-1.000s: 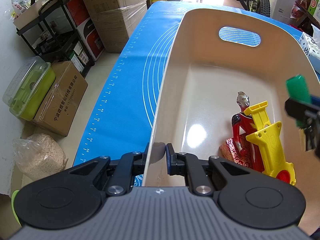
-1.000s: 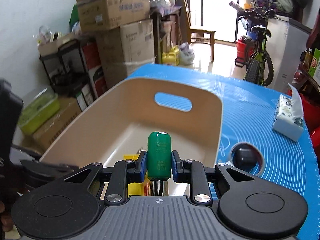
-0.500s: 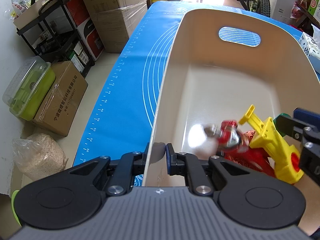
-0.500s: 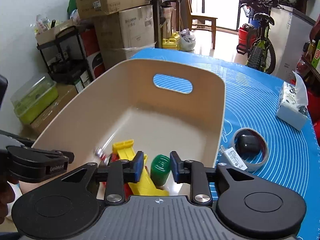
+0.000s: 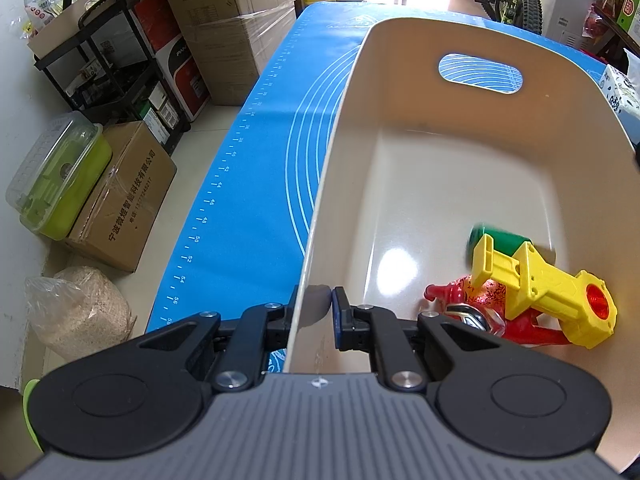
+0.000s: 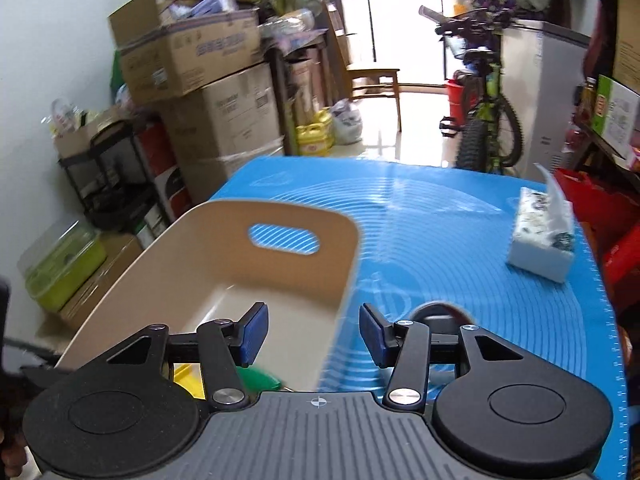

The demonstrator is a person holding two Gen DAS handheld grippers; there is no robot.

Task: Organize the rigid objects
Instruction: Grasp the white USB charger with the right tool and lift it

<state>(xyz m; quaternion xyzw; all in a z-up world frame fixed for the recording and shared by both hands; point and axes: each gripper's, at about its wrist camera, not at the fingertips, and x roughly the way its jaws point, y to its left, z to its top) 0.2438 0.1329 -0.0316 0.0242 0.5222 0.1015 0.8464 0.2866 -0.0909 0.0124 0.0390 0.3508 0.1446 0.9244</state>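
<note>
My left gripper (image 5: 316,308) pinches the beige bin's (image 5: 420,52) near wall to steady it. My right gripper (image 6: 310,334), jaws opening, holds nothing; green cylinder (image 5: 502,240) lies by the bin's right wall.

A cream plastic bin with an oval handle cutout (image 5: 460,152) is seen on a bright blue silicone mat (image 5: 256,184) printed with pale concentric arcs and a white ruler scale along its edge at 9 o'clock. Inside the bin, at 4 o'clock, a yellow plastic toy with an orange-red round end (image 5: 548,288) is laid over a glossy red figure with silver detail (image 5: 472,308), and a blurred dark green cylinder (image 5: 504,240) is seen behind them. A white tissue pack patterned in dark green (image 6: 540,240) is shown at 3 o'clock. Blue pads (image 6: 256,332) are carried on black tool fingers.
</note>
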